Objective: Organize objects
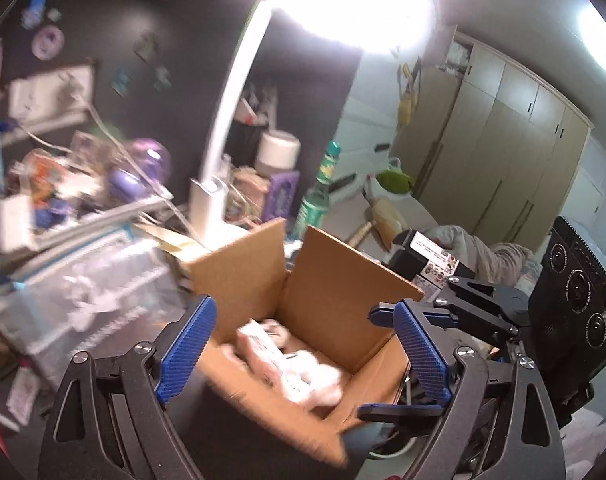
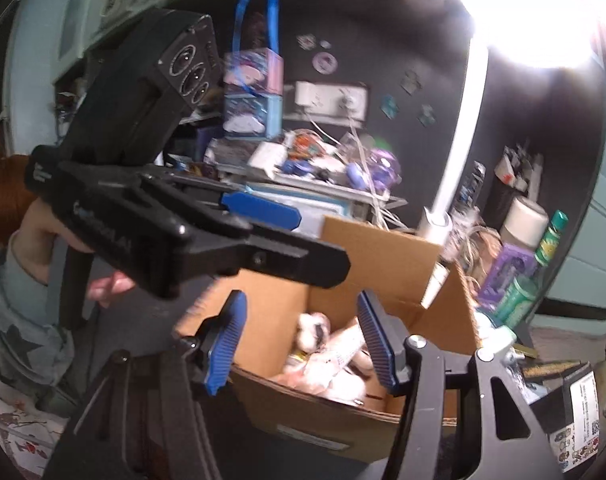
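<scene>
An open brown cardboard box [image 1: 327, 292] stands with its flaps upright, just ahead of and below the left tool [image 1: 303, 352]. Pale, blurred packets and soft white items [image 2: 331, 356] lie heaped inside it.

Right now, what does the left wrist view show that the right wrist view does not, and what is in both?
Only the left wrist view shows the beige wardrobe and a green object before it. Only the right wrist view shows the person's hand and the blue ribbon. Both show the cardboard box with pale items inside, the green bottle, the bright lamp and both tongs, open.
</scene>
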Demonstrator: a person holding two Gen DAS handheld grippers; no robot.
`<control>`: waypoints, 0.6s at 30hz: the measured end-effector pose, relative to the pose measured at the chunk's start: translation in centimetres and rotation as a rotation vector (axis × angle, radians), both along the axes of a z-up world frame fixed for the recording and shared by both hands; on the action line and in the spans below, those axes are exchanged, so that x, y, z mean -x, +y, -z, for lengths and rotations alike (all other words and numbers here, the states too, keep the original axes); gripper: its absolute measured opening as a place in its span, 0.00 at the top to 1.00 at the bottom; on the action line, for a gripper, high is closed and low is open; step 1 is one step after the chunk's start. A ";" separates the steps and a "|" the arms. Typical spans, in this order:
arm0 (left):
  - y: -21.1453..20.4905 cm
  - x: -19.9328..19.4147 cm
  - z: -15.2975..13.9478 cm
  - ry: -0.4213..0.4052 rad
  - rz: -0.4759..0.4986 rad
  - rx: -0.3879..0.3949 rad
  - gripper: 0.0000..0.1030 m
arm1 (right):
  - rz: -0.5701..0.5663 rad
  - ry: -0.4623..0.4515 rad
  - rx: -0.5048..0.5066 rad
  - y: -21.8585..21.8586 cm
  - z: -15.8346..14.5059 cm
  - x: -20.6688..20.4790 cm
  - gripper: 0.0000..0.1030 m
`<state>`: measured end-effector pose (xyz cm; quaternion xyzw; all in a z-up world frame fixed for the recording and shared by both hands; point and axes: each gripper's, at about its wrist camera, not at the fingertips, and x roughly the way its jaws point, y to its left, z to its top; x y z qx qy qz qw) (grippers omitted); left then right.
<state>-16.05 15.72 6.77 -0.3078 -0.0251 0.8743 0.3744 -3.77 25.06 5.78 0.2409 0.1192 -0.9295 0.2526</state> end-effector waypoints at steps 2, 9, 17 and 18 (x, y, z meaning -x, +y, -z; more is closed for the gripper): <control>-2.5 -1.2 -0.6 0.031 -0.044 -0.004 0.10 | -0.039 0.031 -0.001 -1.4 -0.4 -1.1 0.48; -10.9 -5.4 0.1 0.069 -0.195 -0.010 0.09 | -0.247 0.028 0.017 -7.9 -0.2 -4.0 0.48; -18.3 -8.5 5.5 -0.004 -0.360 0.000 0.09 | -0.414 -0.152 -0.002 -16.7 5.9 -2.9 0.48; -18.9 -8.7 6.3 -0.020 -0.374 -0.003 0.09 | -0.416 -0.182 -0.011 -17.7 7.2 -2.2 0.48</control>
